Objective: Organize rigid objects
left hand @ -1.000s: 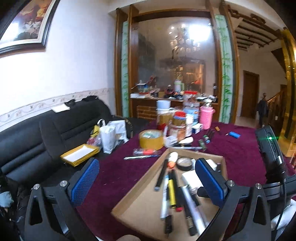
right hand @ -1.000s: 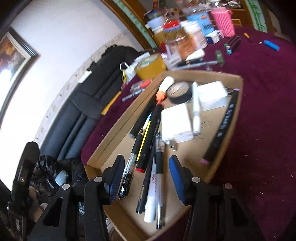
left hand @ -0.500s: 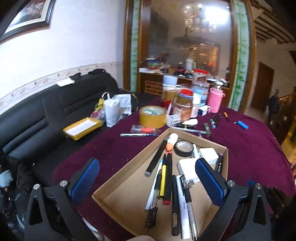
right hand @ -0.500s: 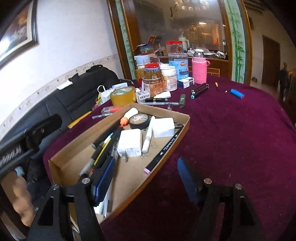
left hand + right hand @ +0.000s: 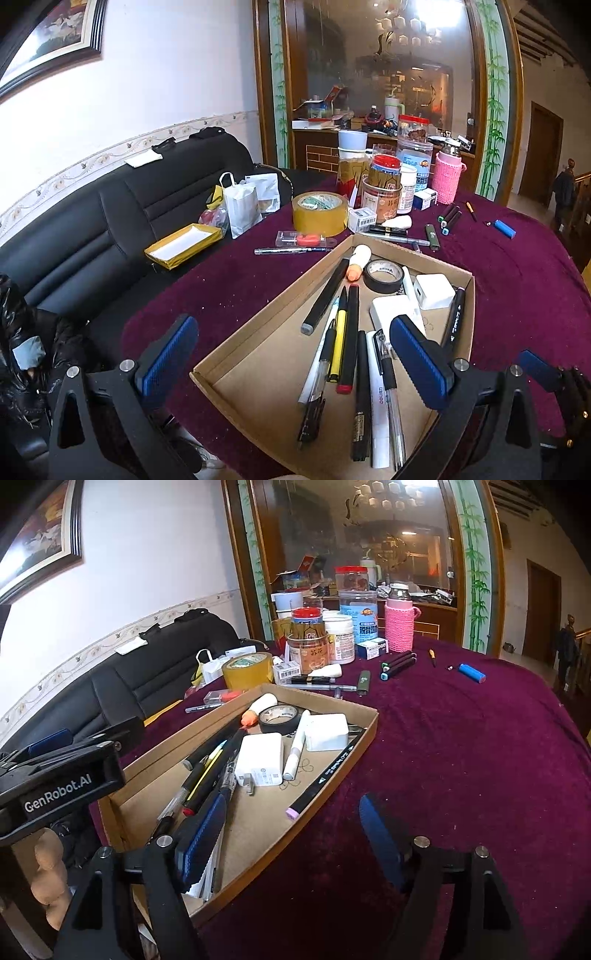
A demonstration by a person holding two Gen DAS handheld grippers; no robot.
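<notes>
The cardboard tray (image 5: 280,306) sits on the counter (image 5: 461,746), and it already holds pens, a black tape roll (image 5: 383,276) and two white chargers. More things to tidy lie past the tray's far edge: a silver pen (image 5: 325,687), a green marker (image 5: 364,682), two black markers (image 5: 399,662) and a blue lighter (image 5: 472,672). They lie ahead of both jaws and well apart from them.

The right gripper (image 5: 291,834) is the nearer one, I think. Its jaws are opening, with nothing pressed between them; the tray's near wall runs under the gap, with one pad over the tray and the other over the cloth. The green marker points away from it, nearly the same way the gripper looks, so the jaws could close across it.

The left gripper (image 5: 295,358) hangs over the near end of the tray. Its jaws are wide apart and hold nothing.

The counter wears a dark red cloth. Jars, a pink bottle (image 5: 398,626) and a yellow tape roll (image 5: 248,670) crowd the back. A black sofa (image 5: 110,218) stands to the left.
</notes>
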